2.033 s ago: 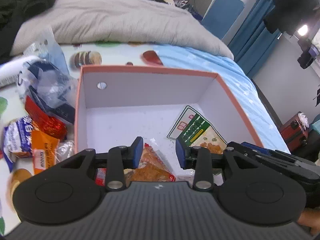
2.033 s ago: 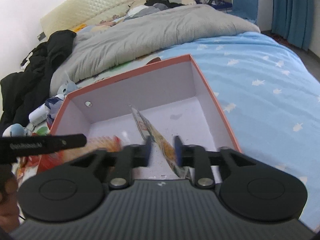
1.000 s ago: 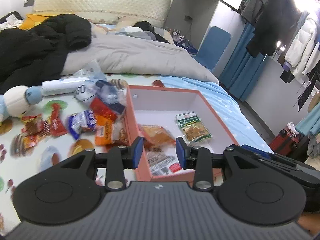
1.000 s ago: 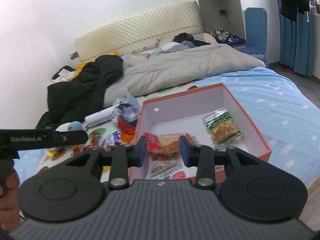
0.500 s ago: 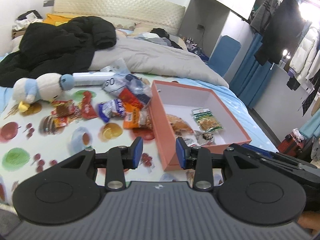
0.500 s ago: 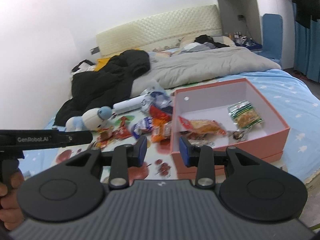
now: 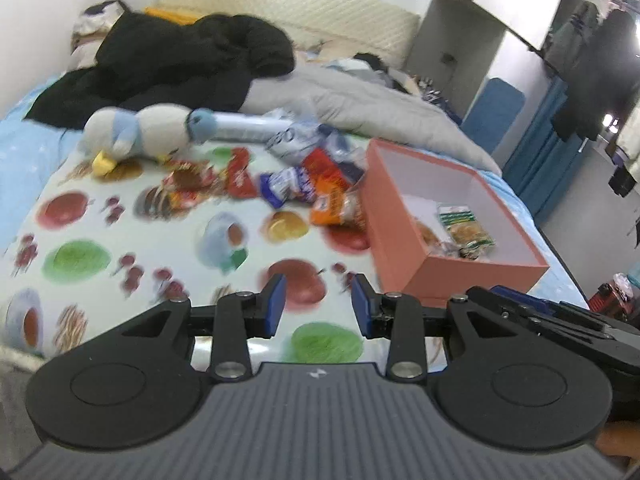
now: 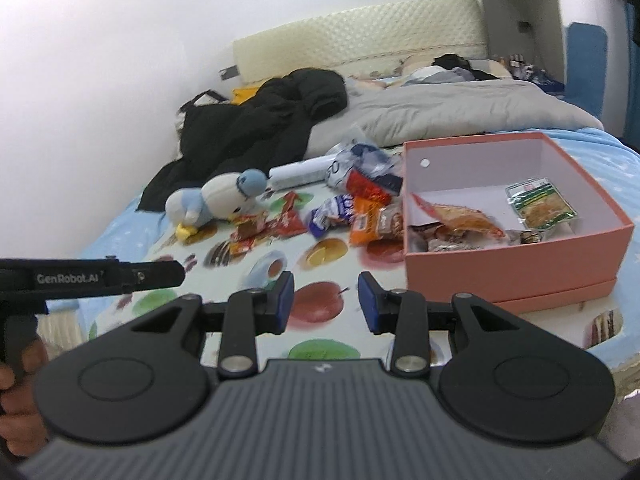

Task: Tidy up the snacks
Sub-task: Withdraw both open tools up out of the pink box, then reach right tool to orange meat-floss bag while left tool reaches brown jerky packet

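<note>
Fruit-printed sheeting (image 8: 256,276) covers the near part of a bed, with a grey duvet (image 8: 452,114) and a heap of black clothing (image 8: 264,120) farther back toward the padded headboard (image 8: 360,52). On the right of the sheet stands a pink box (image 8: 516,268) with a white inside, holding a green-edged snack packet (image 8: 540,204) toward its right wall, an orange-red packet (image 8: 460,216) leaning at its left, and a few small wrapped pieces at the near wall. Just left of the box lies a loose pile of snacks (image 8: 360,208): an orange packet, a blue-and-white one and red wrappers, spreading left toward a blue-and-white plush toy (image 8: 216,200). Both grippers hover over the near, bare part of the sheet, apart from the snacks. The left gripper (image 7: 318,306) has its blue pads spread with nothing between them, and the right gripper (image 8: 325,304) is likewise spread and empty. A hand (image 8: 18,400) shows at the left edge of the right wrist view.
</note>
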The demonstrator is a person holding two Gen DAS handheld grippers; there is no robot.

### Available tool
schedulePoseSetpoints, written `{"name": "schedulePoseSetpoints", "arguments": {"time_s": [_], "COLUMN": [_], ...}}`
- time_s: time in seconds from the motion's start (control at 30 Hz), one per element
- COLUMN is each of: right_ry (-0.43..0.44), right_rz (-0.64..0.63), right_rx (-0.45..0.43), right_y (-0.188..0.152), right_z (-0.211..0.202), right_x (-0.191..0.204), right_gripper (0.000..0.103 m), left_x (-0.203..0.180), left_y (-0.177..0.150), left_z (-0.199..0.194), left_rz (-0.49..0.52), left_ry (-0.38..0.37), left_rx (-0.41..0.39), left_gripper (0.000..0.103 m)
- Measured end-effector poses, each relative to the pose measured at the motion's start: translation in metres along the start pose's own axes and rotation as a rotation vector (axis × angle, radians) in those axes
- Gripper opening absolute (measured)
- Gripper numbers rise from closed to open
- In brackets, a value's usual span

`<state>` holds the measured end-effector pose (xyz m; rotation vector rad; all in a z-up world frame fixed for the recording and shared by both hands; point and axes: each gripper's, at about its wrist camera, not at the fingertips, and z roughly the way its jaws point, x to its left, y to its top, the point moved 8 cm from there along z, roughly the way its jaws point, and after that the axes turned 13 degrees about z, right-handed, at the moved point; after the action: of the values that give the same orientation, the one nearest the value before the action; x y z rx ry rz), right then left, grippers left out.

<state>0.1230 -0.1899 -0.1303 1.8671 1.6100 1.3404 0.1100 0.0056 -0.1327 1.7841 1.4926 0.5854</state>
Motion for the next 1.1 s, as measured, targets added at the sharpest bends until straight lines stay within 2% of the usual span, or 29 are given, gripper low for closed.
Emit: {"name": "schedulePoseSetpoints", "arguments": {"time_s": [0.17,0.23,0.27,0.37,0.4,0.57,0.7,0.9,1.1], "right_ry": [0.003,-0.002,-0.003,0.012,0.016,-0.008,-0.026,-0.061,-0.085], "right_rz": [-0.008,-0.021,-0.028,-0.027,-0.021,-0.025,-0.040,-0.147,-0.199], "right_rx": [0.033,0.043,0.047,0.035,0.023,0.008,0.014,0.000,-0.002], "right_y": [-0.017,-0.023,-0.026,-0.027,-0.027,-0.029,-0.035,-0.041,-0.042], "right_z": [0.008,0.011,0.013,0.018,0.019,0.038,0.060,0.099,0.145], "right_x": [0.009,0.012,0.013,0.018,0.019,0.023,0.026,0.034,0.034], "right_gripper": [0.039,0.051,0.062,0.088,0.090,0.091,0.091,0.091,0.090], "left_x": [0.026,0.035,0.038,0.049,0.053,0.077,0.098,0.124,0.149], "left_y": [-0.018,-0.022,-0.024,-0.027,-0.028,-0.031,-0.032,-0.033,-0.030], "left_z": [0.004,0.007,0.009,0.018,0.021,0.043,0.068,0.117,0.173], "left_rz": [-0.029,-0.052,-0.061,-0.077,-0.080,-0.097,-0.116,-0.127,-0.128], "left_ry": [0.024,0.025,0.024,0.030,0.033,0.056,0.070,0.084,0.116], "left_rx": [0.024,0.032,0.034,0.045,0.047,0.070,0.091,0.120,0.137], "left_gripper": [0.044,0.046,0.047,0.059,0.062,0.067,0.076,0.076,0.076]}}
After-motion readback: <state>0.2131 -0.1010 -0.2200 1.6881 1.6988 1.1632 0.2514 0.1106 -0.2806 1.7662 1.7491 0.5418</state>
